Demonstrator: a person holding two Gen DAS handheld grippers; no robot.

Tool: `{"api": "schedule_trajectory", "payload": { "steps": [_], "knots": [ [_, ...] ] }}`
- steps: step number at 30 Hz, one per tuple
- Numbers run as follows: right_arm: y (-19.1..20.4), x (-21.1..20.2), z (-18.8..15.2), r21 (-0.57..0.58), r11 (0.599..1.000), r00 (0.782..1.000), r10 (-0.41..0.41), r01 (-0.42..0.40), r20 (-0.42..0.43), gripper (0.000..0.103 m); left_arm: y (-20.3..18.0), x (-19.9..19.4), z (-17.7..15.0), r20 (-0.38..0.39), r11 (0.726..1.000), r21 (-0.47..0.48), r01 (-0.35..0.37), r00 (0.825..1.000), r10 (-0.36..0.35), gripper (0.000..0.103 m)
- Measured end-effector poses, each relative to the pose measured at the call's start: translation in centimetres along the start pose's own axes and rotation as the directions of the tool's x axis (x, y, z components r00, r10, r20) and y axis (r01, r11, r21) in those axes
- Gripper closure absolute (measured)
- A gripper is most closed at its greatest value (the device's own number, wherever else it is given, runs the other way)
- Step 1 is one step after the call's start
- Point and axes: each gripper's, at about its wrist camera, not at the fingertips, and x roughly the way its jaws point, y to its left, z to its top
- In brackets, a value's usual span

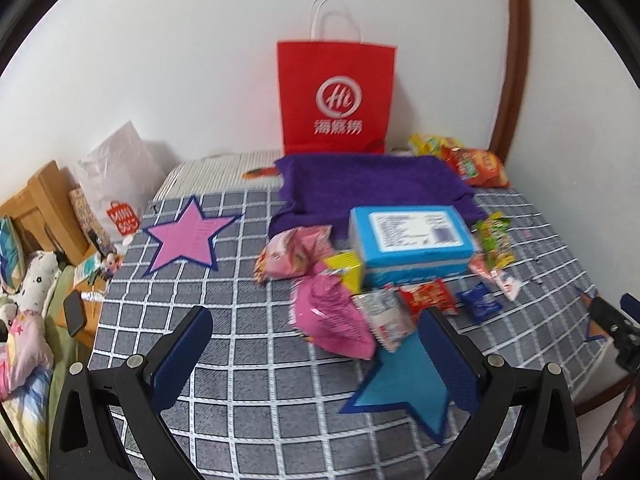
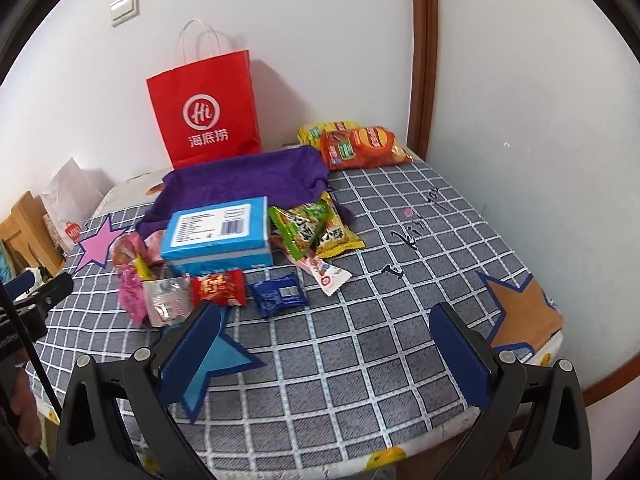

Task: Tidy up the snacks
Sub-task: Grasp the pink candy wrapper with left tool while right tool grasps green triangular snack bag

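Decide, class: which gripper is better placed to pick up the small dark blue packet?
Probably the right gripper: open, with the dark blue packet just ahead between its fingers. From the left gripper, the packet sits off beyond its right finger.

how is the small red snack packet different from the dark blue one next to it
The red packet is bright red with gold print; the dark blue packet is navy with a white label patch. The red packet lies closer to the light blue box, almost touching the clear wrapper on its left; the dark blue packet lies apart, farther right on the checked cloth. Both are small, sealed and lying flat.
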Motion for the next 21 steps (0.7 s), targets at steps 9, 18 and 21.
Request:
{"api": "schedule_trajectory", "payload": {
  "steps": [9, 18, 21],
  "knots": [
    [-1.7, 5.2, 0.6, 0.026, 1.000, 1.000, 0.003, -0.003, -0.018, 0.001, 2.2, 5.0, -0.6, -0.060, 0.998, -0.057, -0.014, 0.998, 0.011, 0.000],
    [0.3, 10.4, 3.9, -0.035, 0.999, 1.000, 0.005, -0.005, 0.001, 0.009, 2.6, 7.9, 0.1, -0.088, 0.998, -0.065, -0.019, 0.996, 0.013, 0.000],
    [1.1, 12.3, 4.6, -0.062, 0.998, 1.000, 0.026, -0.026, -0.007, 0.009, 2.9, 8.6, 0.4, -0.095, 0.997, -0.070, -0.022, 0.995, 0.016, 0.000]
  ]
}}
